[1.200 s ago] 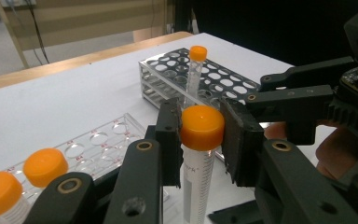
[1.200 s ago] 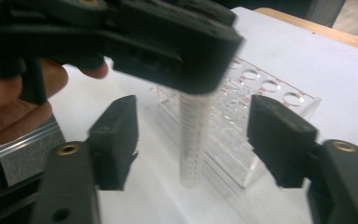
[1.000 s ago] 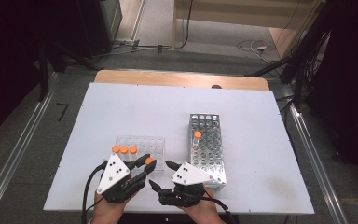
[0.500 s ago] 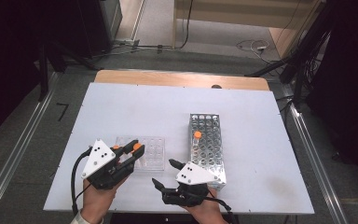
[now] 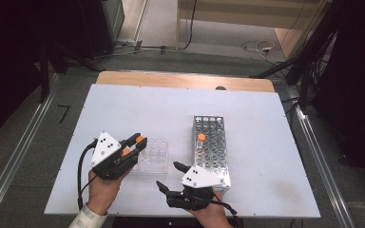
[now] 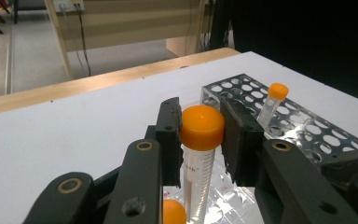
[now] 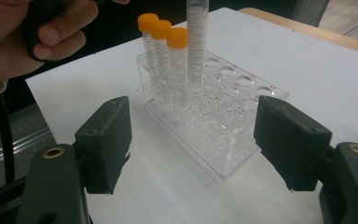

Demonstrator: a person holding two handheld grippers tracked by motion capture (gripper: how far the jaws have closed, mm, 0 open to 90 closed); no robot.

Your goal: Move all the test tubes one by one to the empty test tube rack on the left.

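The left gripper [image 5: 132,148] was clamped on an orange-capped tube [image 6: 200,140]; in the left gripper view its two black jaws pressed on the cap from both sides, and the clear graduated body of the tube hung down between them. The tube was over the clear plastic rack [image 5: 153,156], at the edge of that rack nearest to the left hand [image 5: 103,187]. In the right gripper view the lower end of this tube [image 7: 197,42] seemed to reach into a hole of the clear rack [image 7: 223,135], but whether it stood fully seated there I could not tell.

Three other orange-capped tubes [image 7: 162,60] stood upright in the clear rack, in one row just beside the held tube. One of them [image 6: 173,212] showed its cap under the left gripper's jaws.

The right gripper [image 5: 168,175] was on the near side of the clear rack, close to the table's front edge. Its jaws stood wide apart with nothing between them, and they pointed toward the clear rack [image 7: 223,135].

A metal rack [image 5: 211,147] with many round holes lay to the right of the clear rack, near it but not touching. One orange-capped tube [image 5: 200,142] stood in it, slightly tilted, on the side facing the clear rack. Both racks rested on the white table [image 5: 138,109].
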